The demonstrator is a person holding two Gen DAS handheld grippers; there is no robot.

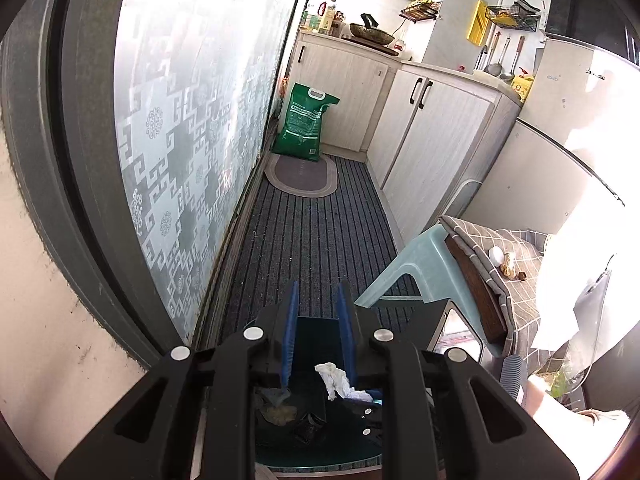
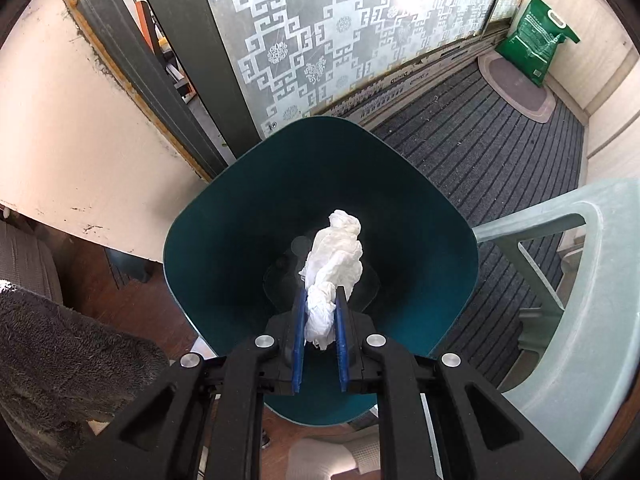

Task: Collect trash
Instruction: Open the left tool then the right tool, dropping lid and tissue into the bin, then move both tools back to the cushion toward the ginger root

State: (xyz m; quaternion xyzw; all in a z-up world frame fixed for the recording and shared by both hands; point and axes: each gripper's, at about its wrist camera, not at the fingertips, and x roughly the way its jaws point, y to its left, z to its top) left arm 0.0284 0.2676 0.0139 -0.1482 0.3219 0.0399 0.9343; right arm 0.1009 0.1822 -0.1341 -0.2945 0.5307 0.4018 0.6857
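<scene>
My right hand-held gripper [image 2: 320, 300] pinches a crumpled white tissue [image 2: 334, 256] directly above the open teal bin [image 2: 420, 216] on the kitchen floor, while my left hand-held gripper [image 1: 318, 292] stands narrowly parted and empty.

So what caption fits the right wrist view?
Right gripper holds a crumpled white tissue over the open teal bin.

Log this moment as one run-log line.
right gripper: shut on crumpled tissue | position: above teal trash bin | left gripper: nothing between its fingers | remaining: scraps on checkered cloth
</scene>
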